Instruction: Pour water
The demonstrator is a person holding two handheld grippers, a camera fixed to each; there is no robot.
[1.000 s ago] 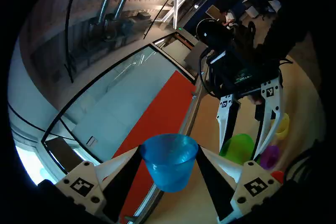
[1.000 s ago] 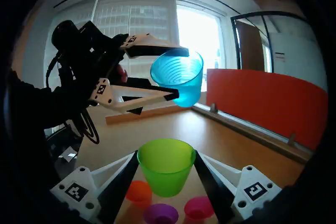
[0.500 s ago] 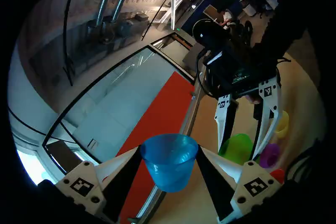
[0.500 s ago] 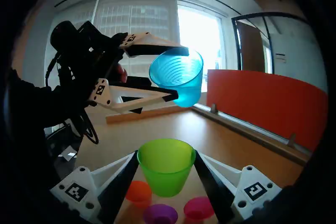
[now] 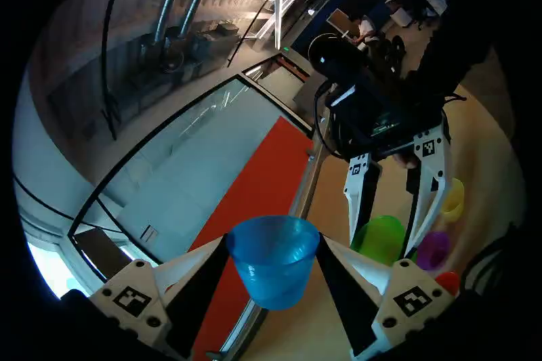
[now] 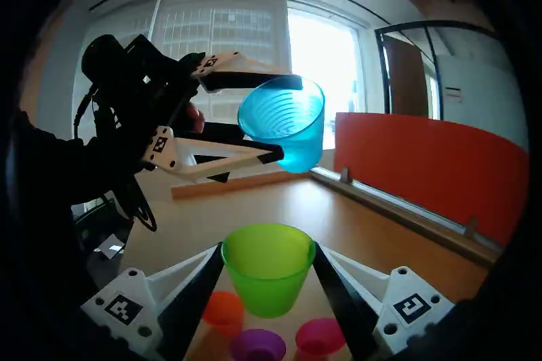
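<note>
Left gripper (image 6: 288,117) jaws pinch the tilted blue cup (image 6: 283,120), high left of the green cup (image 6: 268,273). Right gripper (image 6: 268,250) jaws pinch that.

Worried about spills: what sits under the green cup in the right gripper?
Beneath the green cup, on the wooden table: orange cup, purple cup, pink cup. Fingers of the right gripper cover part of the orange and pink ones.

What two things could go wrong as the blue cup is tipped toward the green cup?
1. The blue cup hangs high above and beyond the green cup, so a stream may miss it and wet the wooden table.
2. Splashes could land in the orange cup below.
</note>
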